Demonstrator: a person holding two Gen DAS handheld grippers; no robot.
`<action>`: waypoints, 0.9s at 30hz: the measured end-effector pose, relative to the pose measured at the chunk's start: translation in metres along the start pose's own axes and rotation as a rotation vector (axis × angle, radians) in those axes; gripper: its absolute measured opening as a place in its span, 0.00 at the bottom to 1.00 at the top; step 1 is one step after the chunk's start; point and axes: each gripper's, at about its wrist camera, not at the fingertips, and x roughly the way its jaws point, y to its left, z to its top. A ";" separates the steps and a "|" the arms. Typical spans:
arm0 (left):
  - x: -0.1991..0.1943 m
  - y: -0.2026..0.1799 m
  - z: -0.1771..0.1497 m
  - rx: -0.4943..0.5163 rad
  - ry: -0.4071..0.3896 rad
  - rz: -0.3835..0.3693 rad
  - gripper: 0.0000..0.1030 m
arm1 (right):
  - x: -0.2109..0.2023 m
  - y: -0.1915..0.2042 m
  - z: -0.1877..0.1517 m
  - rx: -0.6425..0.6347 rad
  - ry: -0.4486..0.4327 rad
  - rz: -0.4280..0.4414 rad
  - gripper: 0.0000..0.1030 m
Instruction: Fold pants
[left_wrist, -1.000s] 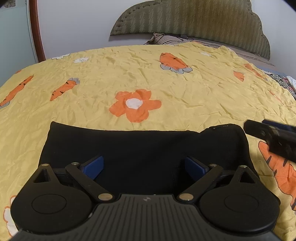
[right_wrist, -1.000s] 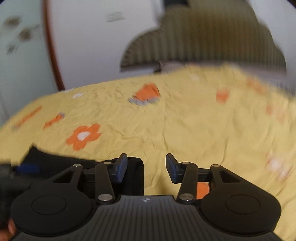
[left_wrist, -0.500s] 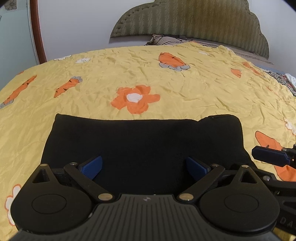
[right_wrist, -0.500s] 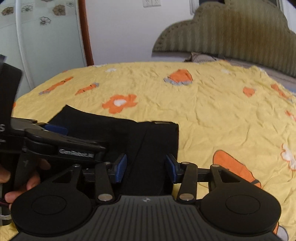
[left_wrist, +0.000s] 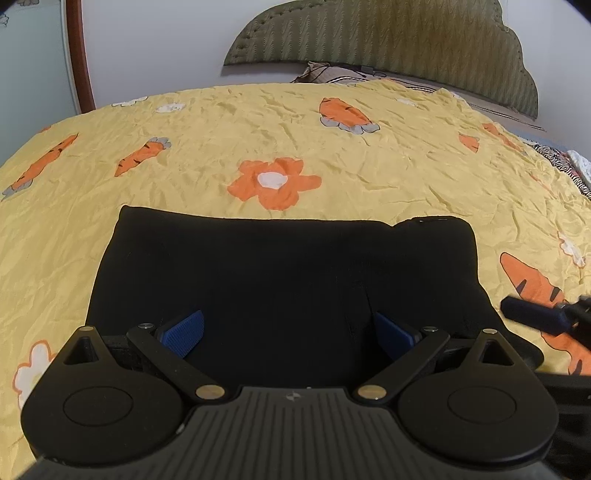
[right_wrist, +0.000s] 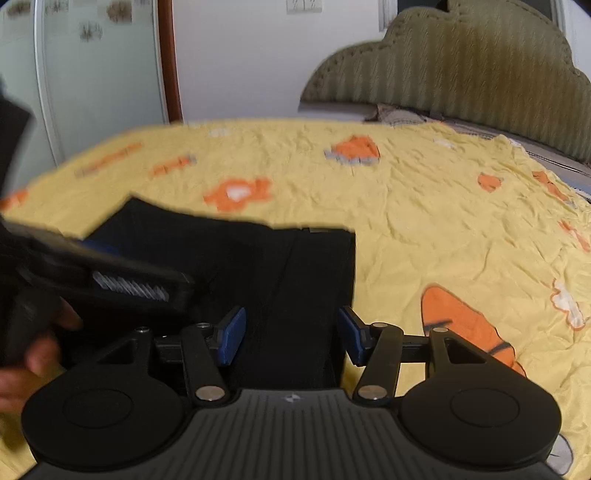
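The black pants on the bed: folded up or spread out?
Folded. The pants lie as a compact flat rectangle on the yellow bedspread, no legs trailing.

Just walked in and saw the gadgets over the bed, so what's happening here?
A person is folding black pants on a yellow bedspread with a handheld gripper in each hand. The pants lie flat in a neat rectangle. The left gripper hovers open over them; the right gripper is at their right edge, its jaws opening, gripping nothing.

A bed with a crinkled yellow bedspread printed with orange carrots and flowers (left_wrist: 369, 177) carries it all. Flat on it lie the folded black pants (left_wrist: 288, 273), with a patterned pillow (left_wrist: 325, 74) at the head.
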 end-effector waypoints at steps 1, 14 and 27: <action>-0.002 0.000 -0.001 0.003 0.006 -0.002 0.97 | 0.002 0.001 -0.003 -0.010 0.005 -0.003 0.53; -0.057 0.037 -0.041 -0.079 0.002 0.039 0.95 | -0.037 0.027 -0.015 0.094 -0.046 -0.034 0.70; -0.104 0.066 -0.085 -0.151 0.023 0.087 0.94 | -0.075 0.053 -0.034 0.036 -0.145 -0.016 0.80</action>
